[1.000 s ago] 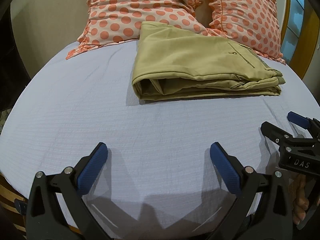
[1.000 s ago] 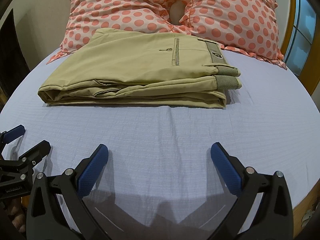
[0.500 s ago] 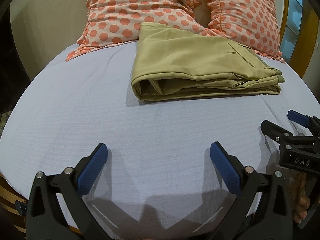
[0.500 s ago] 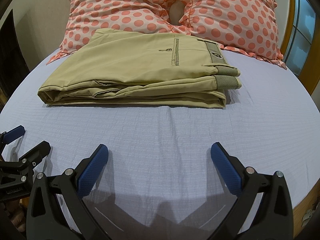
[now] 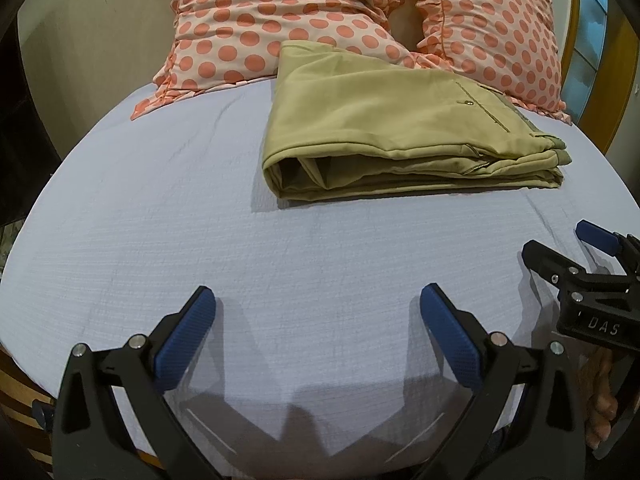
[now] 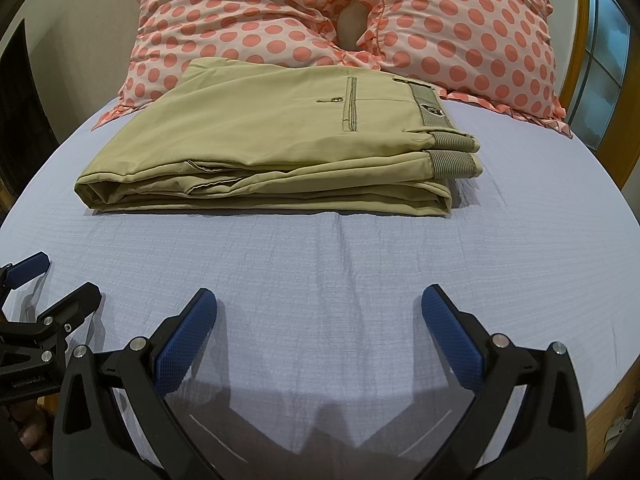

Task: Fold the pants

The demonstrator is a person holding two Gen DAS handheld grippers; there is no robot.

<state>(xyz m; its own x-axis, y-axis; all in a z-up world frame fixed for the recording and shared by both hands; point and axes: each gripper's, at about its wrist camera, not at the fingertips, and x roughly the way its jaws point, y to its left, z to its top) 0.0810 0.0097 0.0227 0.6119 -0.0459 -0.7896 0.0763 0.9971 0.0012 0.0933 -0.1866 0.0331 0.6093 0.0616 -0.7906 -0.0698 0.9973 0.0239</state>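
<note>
Khaki pants [image 5: 400, 136] lie folded in a neat stack on the pale blue bed sheet [image 5: 200, 220], in front of the pillows. In the right wrist view the pants [image 6: 280, 152] show a back pocket and the waistband at the right end. My left gripper [image 5: 318, 312] is open and empty, low over the sheet, well short of the pants. My right gripper [image 6: 320, 312] is open and empty too, near the front of the bed. Each gripper shows at the edge of the other's view: the right one [image 5: 560, 248], the left one [image 6: 52, 280].
Two pink pillows with orange dots [image 6: 248, 16] [image 6: 460, 24] stand against the wall behind the pants. A wooden frame and window [image 6: 600, 60] are at the far right. The bed's front edge [image 6: 608, 408] lies just below the grippers.
Both grippers stay open and nearly still. The left wrist view has shifted only slightly. The pants have not moved.
</note>
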